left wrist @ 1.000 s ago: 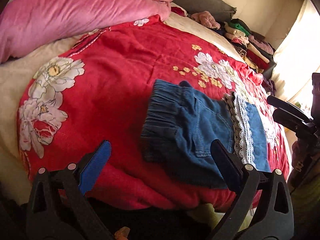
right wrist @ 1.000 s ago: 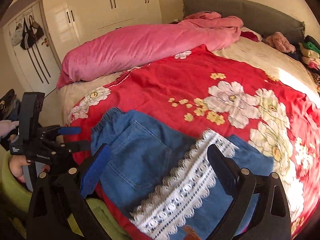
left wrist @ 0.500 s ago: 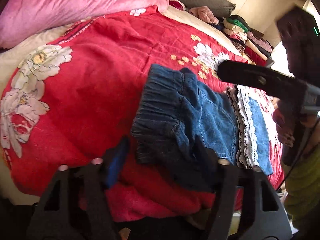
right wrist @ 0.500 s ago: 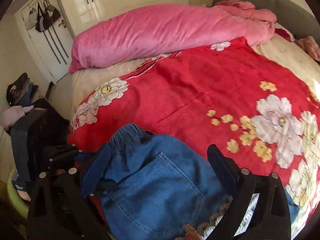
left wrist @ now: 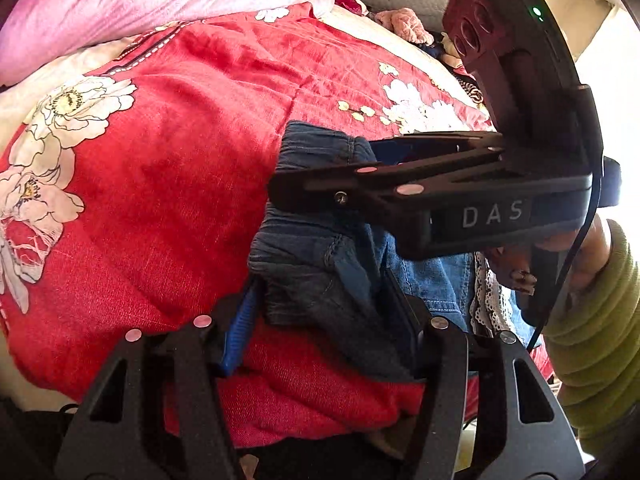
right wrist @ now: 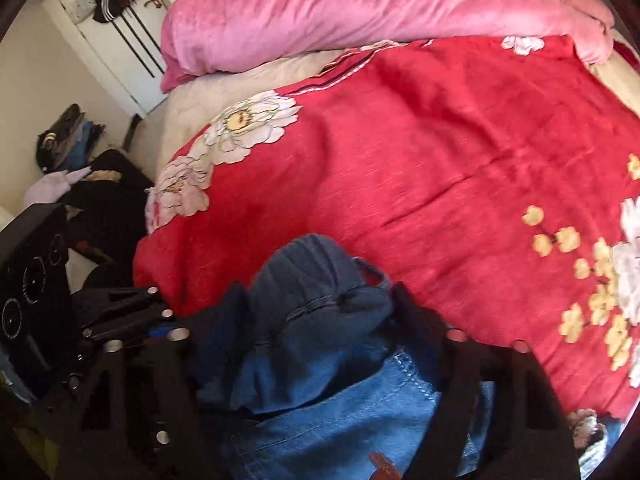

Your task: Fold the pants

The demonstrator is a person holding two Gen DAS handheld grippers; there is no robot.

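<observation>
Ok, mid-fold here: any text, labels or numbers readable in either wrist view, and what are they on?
"DAS": pale letters on the side of the right gripper, seen in the left wrist view as it reaches over the pants.
Left gripper body, in the right wrist view: round markings only, nothing readable.
Pants, bedspread: no tags or print with words visible.

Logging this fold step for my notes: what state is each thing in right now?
Blue denim pants: waistband end bunched, between both claws.
Left claw: closing around the waistband's near edge; grip uncertain.
Right claw: closing around the waistband's far edge; grip uncertain.
Red floral blanket: spread, wrinkled.
Pink duvet: heaped.
</observation>
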